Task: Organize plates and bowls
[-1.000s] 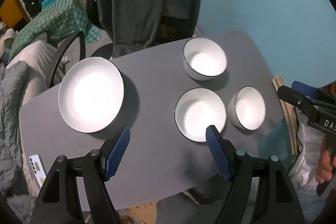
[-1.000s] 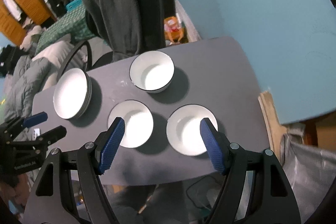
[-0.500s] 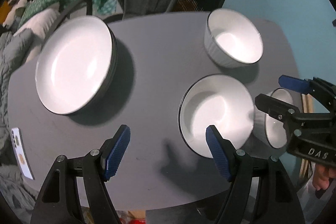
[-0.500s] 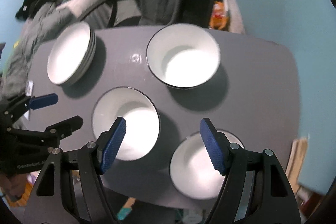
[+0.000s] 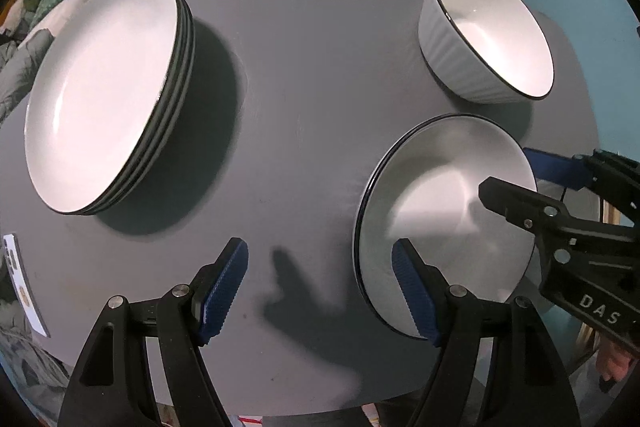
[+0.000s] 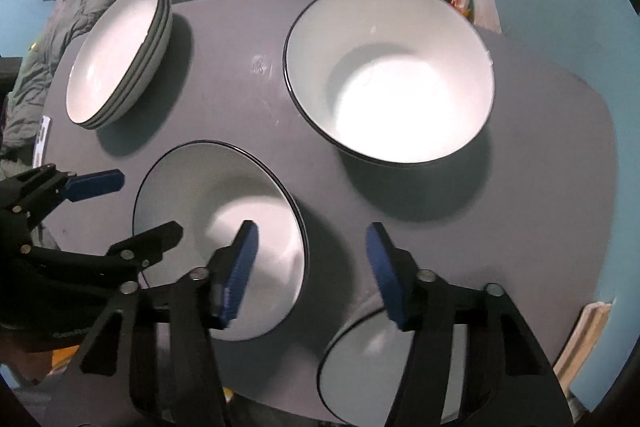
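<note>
Over grey round table (image 5: 304,75): left tongs (image 5: 320,287) wide, empty, straddling shallow white black-rimmed bowl (image 5: 444,211) edge; right tongs (image 6: 308,267) closing, nothing gripped.

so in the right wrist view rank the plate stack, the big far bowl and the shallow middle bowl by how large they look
1. big far bowl, largest.
2. shallow middle bowl, though it sits nearer the camera.
3. plate stack, smallest, but farthest away, so its true size is unsure.
</note>
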`<state>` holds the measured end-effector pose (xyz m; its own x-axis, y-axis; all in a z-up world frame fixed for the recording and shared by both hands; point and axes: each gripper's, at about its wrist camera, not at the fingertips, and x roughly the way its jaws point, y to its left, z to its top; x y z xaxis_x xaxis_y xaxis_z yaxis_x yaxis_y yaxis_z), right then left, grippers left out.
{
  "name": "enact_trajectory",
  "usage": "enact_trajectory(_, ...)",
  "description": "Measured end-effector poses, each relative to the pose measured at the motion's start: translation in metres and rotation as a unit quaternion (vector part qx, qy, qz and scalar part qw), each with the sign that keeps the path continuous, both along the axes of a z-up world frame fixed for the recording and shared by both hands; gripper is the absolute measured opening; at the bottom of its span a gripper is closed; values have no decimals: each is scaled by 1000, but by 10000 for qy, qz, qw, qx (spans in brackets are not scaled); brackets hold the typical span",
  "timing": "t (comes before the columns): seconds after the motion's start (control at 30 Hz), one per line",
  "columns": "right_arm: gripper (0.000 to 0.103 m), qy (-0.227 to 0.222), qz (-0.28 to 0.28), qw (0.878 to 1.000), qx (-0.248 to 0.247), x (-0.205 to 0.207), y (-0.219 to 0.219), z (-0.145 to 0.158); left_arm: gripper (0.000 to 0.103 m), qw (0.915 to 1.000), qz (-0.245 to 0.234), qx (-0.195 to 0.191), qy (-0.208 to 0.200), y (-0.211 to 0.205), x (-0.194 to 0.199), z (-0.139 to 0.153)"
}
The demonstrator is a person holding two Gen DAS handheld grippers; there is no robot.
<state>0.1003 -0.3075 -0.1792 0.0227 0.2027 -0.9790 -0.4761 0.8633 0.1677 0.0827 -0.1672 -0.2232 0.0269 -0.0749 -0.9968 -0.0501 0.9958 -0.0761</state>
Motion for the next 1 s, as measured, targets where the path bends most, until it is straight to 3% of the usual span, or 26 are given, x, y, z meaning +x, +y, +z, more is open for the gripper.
enact_trajectory(0.1, 42, 79, -26, 10000, -13, -2, 5, -5, 74, 9999, -92, 46, 4, 1, 2, -2)
enact_trajectory(0.13, 42, 110, -30, 9999, -23, -3, 6, -6, 68, 9999, -107, 19, 33, 1, 3, -3)
enact_trajectory(0.2, 26, 148, -54, 9999, -24, -4, 9, -8, 55, 9998, -139, -56, 105, 1, 5, -6)
enact_trajectory(0.37, 15, 136, -397, 9988, -253, -3, 8, -12, 33, 9984, -345, -382, 224, -1, 10, -9)
enact_trajectory(0.5, 10, 392, -925, 9949, -42, -3, -4, -13, 14, 9966, -684, -354, 278, -8, 11, -9)
enact_trajectory(0.8, 9, 663, -1551, 9852, 307, -31, -10, -13, 12, 9944, -909, -437, 309, 15, 14, -6)
enact_trajectory(1.0, 9, 693, -1680, 9824, 426, -40, -16, -7, 13, 9904, -1271, -461, 286, 19, 10, -1)
